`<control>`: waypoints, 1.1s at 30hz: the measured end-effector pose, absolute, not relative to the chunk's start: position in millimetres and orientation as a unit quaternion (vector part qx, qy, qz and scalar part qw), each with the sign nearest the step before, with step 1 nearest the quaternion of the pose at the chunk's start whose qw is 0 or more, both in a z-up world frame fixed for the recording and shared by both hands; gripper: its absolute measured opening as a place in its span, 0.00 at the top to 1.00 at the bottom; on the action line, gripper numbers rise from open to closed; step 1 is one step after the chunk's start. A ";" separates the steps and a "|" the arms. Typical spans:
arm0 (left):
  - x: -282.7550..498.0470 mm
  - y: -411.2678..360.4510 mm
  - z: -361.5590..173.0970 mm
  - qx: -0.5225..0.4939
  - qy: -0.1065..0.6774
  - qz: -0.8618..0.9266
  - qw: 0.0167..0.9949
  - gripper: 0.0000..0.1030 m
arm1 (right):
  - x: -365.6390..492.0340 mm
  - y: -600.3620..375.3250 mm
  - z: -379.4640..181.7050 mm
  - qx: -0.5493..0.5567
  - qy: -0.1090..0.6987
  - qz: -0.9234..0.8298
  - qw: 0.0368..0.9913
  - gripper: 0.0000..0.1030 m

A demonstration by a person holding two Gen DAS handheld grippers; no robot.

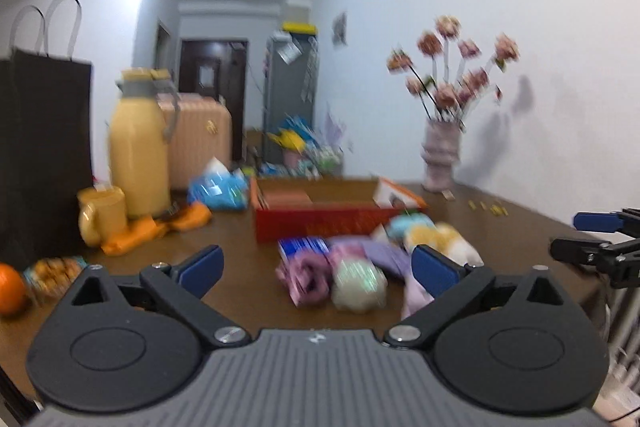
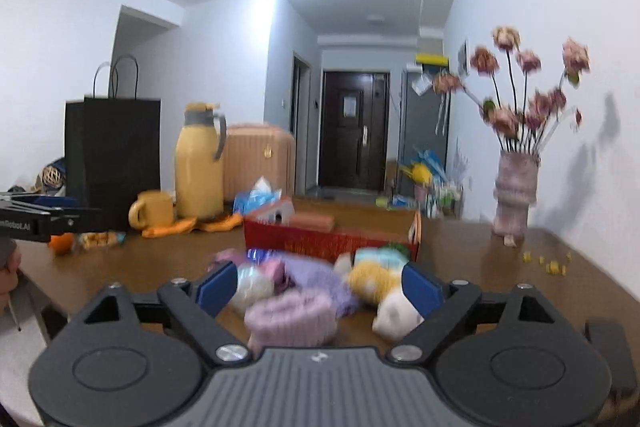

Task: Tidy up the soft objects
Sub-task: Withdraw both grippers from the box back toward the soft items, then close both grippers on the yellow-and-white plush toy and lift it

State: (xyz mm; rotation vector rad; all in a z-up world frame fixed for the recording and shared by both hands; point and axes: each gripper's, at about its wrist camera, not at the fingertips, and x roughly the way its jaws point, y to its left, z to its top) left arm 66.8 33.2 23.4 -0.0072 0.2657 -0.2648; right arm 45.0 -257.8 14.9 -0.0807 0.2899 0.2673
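Note:
A blurred pile of soft things lies on the brown table (image 1: pixel 240 239) in front of a red box (image 1: pixel 320 223). It holds a mauve cloth (image 1: pixel 306 279), a pale ball (image 1: pixel 360 285), a purple cloth (image 1: pixel 384 255) and a yellow-and-white plush (image 1: pixel 436 239). My left gripper (image 1: pixel 318 265) is open, short of the pile, with nothing between its pads. My right gripper (image 2: pixel 320 285) is also open, just before a pink folded cloth (image 2: pixel 292 319) and the plush (image 2: pixel 376 283), gripping nothing. Each gripper shows at the edge of the other's view: the right gripper (image 1: pixel 568 233) and the left gripper (image 2: pixel 60 209).
On the left stand a black paper bag (image 1: pixel 44 155), a yellow thermos (image 1: pixel 138 151), a yellow mug (image 1: pixel 100 215), an orange (image 1: pixel 10 287) and orange cloths (image 1: pixel 160 227). A vase of flowers (image 1: pixel 440 155) stands at the far right by the wall. Small yellow bits (image 2: pixel 548 263) lie nearby.

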 end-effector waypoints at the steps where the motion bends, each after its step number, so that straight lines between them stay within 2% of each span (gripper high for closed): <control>1: 68.5 30.2 20.6 -0.002 0.137 -0.134 0.981 0.01 | 43.3 -257.7 10.2 -0.037 0.155 0.140 0.977 0.13; 5: 73.7 21.3 15.7 -0.007 0.142 -0.146 0.979 0.01 | 46.9 -252.7 4.0 -0.059 0.170 0.134 0.974 0.13; 12: 89.4 1.0 1.0 0.000 0.164 -0.172 0.971 0.01 | 61.0 -264.2 -9.6 -0.032 0.184 0.127 0.974 0.14; 20: 170.2 -56.9 2.9 0.020 0.184 -0.218 0.958 0.02 | 122.9 -297.9 -36.1 0.020 0.233 0.076 0.969 0.16; 25: 250.6 -109.6 -0.9 0.019 0.234 -0.250 0.940 0.20 | 180.0 -321.7 -51.0 0.062 0.253 0.055 0.964 0.20; 27: 279.2 -125.6 -7.9 0.013 0.259 -0.260 0.930 0.26 | 202.0 -328.1 -57.9 0.076 0.261 0.050 0.961 0.27; 33: 340.0 -148.8 -36.6 -0.023 0.340 -0.280 0.897 0.32 | 248.5 -332.9 -72.5 0.091 0.279 0.066 0.954 0.29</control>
